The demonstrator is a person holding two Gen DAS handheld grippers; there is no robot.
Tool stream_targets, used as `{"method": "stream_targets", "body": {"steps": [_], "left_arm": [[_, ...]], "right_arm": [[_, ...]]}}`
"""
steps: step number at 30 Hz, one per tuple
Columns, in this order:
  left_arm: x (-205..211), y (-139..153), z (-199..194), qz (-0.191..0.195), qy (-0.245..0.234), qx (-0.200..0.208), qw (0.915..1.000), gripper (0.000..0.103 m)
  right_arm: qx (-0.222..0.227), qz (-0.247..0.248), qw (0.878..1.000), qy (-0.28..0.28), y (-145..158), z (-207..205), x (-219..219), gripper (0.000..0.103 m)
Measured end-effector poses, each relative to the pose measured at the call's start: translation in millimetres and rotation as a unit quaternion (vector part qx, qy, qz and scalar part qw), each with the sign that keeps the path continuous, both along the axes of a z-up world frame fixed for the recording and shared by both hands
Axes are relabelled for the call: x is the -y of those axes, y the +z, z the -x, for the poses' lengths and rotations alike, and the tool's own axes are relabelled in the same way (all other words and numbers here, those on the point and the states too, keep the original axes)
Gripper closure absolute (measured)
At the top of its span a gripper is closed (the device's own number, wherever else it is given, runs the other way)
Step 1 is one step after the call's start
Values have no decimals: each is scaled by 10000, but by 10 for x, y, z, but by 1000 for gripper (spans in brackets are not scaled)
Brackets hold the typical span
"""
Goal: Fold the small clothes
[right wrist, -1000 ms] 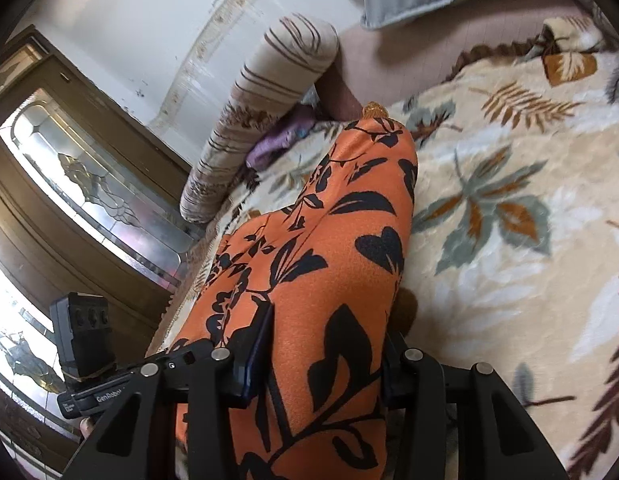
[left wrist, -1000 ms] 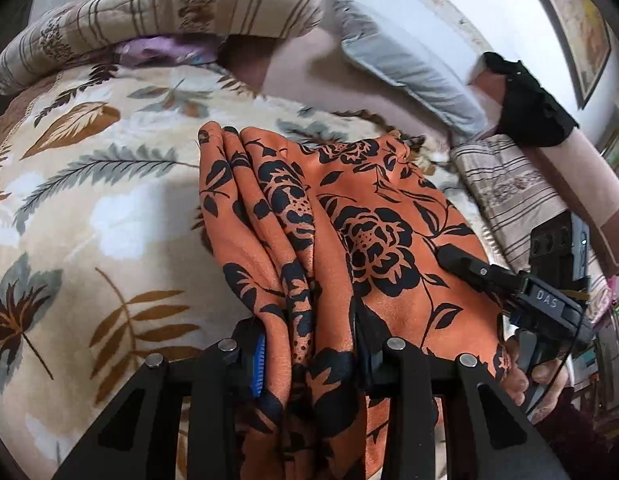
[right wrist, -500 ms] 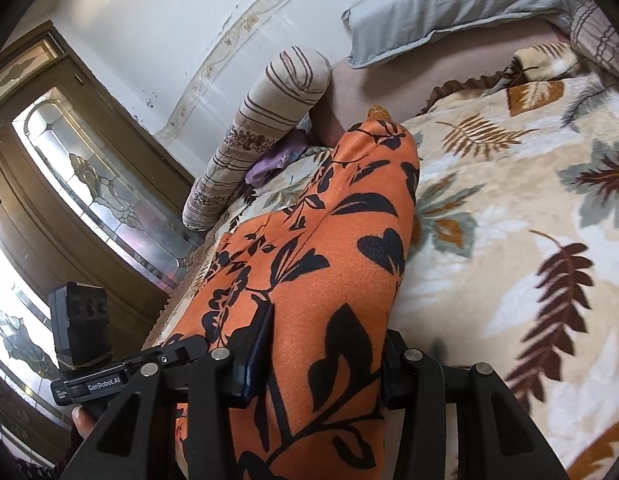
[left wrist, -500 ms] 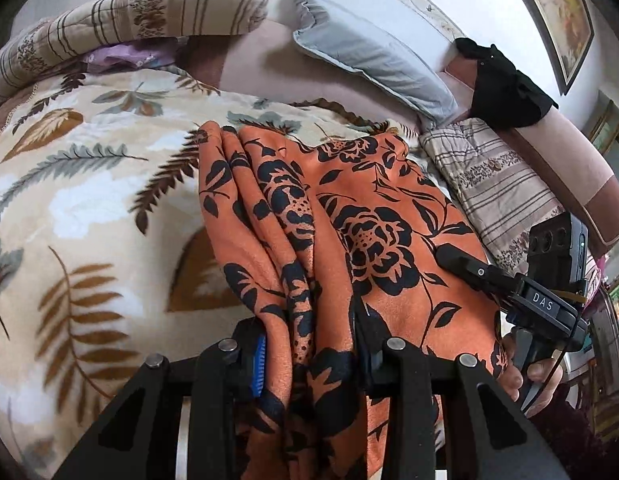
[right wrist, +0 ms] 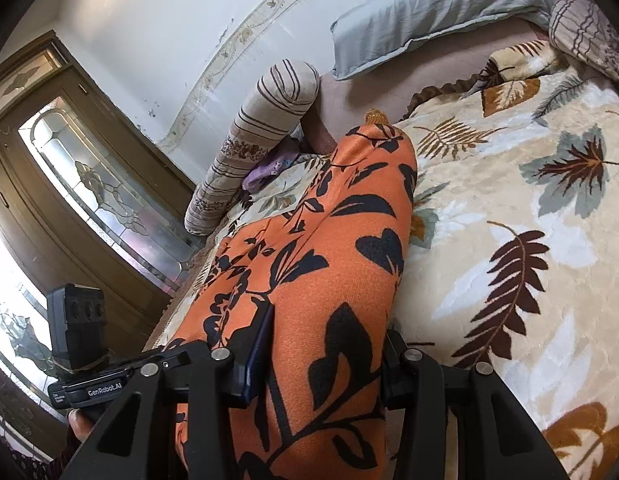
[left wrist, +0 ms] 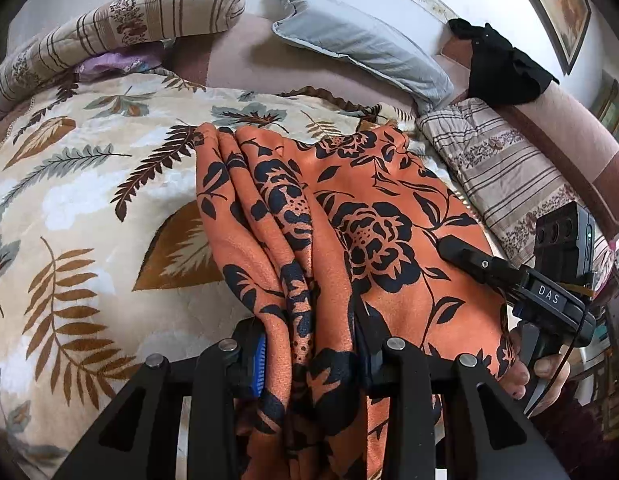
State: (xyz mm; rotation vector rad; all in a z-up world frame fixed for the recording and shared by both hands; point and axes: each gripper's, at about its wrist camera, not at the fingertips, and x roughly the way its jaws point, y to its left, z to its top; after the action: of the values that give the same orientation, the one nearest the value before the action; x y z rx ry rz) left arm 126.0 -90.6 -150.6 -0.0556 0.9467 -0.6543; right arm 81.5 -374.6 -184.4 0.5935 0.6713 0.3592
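A leaf-print blanket (left wrist: 89, 200) lies below a grey pillow (left wrist: 361, 48) and a striped bolster (left wrist: 121, 36).

On my right gripper (left wrist: 449, 246), seen from my left wrist camera, a small black plate on its body carries the white letters "DAS". On my left gripper (right wrist: 181, 358), seen from my right wrist camera, the black bar along its side reads "GenRobot.AI" in white. Just left of that name sits a tiny white label with several lines of print, too small for me to read. I can read nothing else: no writing shows on the orange cloth (right wrist: 329, 280), the leaf blanket (right wrist: 509, 220), or the pillows.
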Motion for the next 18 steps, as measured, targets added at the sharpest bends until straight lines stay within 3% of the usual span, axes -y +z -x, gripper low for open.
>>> {"method": "stream_targets", "body": {"steps": [11,18], "left_arm": [[-24,-163,107,-468,120,22,9988,67],[-63,-363,72,-650,212,-186,9975,67]], "right_arm": [[-218,19,9996,180,-203,-23,-104,57],[-537,109,9983,184,-432,-44,-163,57]]}}
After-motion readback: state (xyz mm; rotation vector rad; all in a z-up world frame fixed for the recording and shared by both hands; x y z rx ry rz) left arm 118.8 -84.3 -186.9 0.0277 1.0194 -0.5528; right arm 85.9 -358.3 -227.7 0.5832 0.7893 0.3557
